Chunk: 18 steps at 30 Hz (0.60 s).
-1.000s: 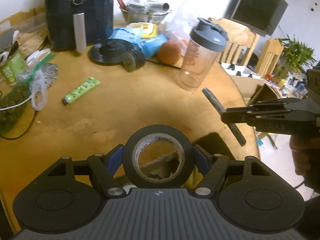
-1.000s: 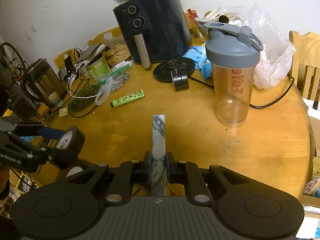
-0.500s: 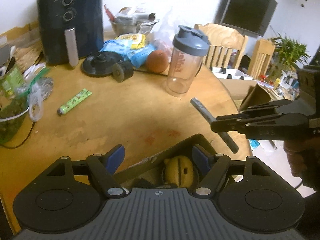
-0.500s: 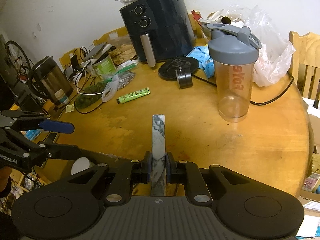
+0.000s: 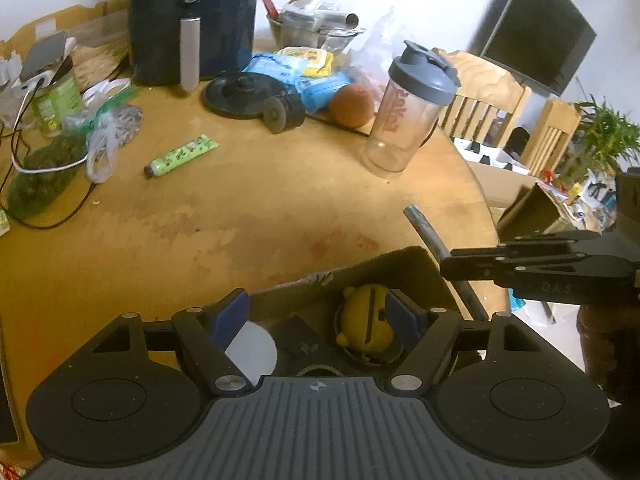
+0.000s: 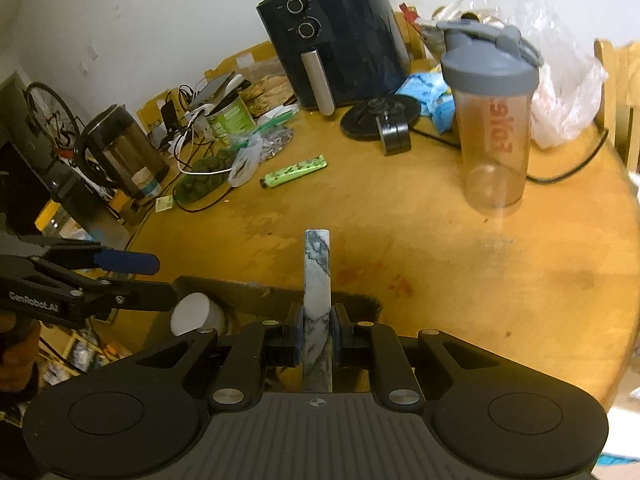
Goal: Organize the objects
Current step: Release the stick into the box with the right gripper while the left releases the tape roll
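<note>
Several things already lay in the cardboard box (image 5: 404, 268) below the left gripper (image 5: 316, 316), its jaws wide and empty, while the right gripper (image 6: 318, 330), clamped on a marbled bar (image 6: 317, 264), hovered beside it, and the green tube (image 5: 182, 156) and shaker bottle (image 5: 408, 116) waited on the bench (image 5: 240, 216).

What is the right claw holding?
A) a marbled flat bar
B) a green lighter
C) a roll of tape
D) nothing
A: the right claw is shut on the marbled bar, which sticks out past the pads over the table.
</note>
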Motion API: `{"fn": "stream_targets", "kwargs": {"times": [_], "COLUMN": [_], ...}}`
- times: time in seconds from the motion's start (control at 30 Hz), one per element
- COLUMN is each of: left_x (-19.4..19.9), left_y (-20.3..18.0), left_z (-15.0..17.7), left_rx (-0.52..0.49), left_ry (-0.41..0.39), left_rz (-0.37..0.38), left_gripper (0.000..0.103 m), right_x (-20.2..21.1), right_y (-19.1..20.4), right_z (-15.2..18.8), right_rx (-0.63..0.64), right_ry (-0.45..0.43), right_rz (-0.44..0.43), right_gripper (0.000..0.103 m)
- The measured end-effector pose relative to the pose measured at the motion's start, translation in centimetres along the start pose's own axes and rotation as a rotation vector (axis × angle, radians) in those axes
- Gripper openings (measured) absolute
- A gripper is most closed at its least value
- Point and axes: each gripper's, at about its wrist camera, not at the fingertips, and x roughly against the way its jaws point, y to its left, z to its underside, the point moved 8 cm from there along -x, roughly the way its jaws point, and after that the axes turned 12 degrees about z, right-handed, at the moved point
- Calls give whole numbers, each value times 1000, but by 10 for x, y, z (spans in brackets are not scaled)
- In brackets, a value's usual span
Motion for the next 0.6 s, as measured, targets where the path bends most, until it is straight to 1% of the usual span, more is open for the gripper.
{"fn": "stream_targets", "kwargs": {"times": [0.13, 0.23, 0.33, 0.37, 0.4, 0.43, 0.47, 0.5, 0.53, 0.57, 0.6], "left_x": [1, 1, 1, 1, 1, 1, 1, 1, 1, 2, 2], "left_y": [1, 1, 1, 1, 1, 1, 1, 2, 2, 2, 3], "left_z": [4, 6, 8, 8, 9, 9, 9, 9, 10, 10, 10], "left_rx": [14, 21, 24, 25, 25, 26, 27, 28, 29, 30, 31], "left_ry": [-1, 0, 2, 2, 1, 1, 2, 2, 2, 2, 2], "left_rz": [-7, -10, -13, -14, -16, -18, -19, -21, -22, -23, -25], "left_gripper": [74, 74, 74, 74, 74, 74, 74, 74, 74, 74, 74], "right_x": [0, -1, -4, -4, -3, -3, -1, 0, 0, 0, 1], "right_y": [1, -1, -5, -5, -5, -4, -4, -3, -3, -2, -1], "right_z": [7, 15, 22, 24, 24, 24, 23, 22, 21, 19, 18], "right_rx": [-58, -126, -186, -186, -177, -167, -157, -152, -146, -137, -128], "right_ry": [17, 38, 66, 66, 61, 56, 46, 37, 31, 25, 21], "right_rz": [-14, -28, -25, -27, -16, -10, -11, -13, -12, -10, -8], "right_gripper": [17, 17, 23, 42, 53, 71, 82, 86, 94, 99, 100]}}
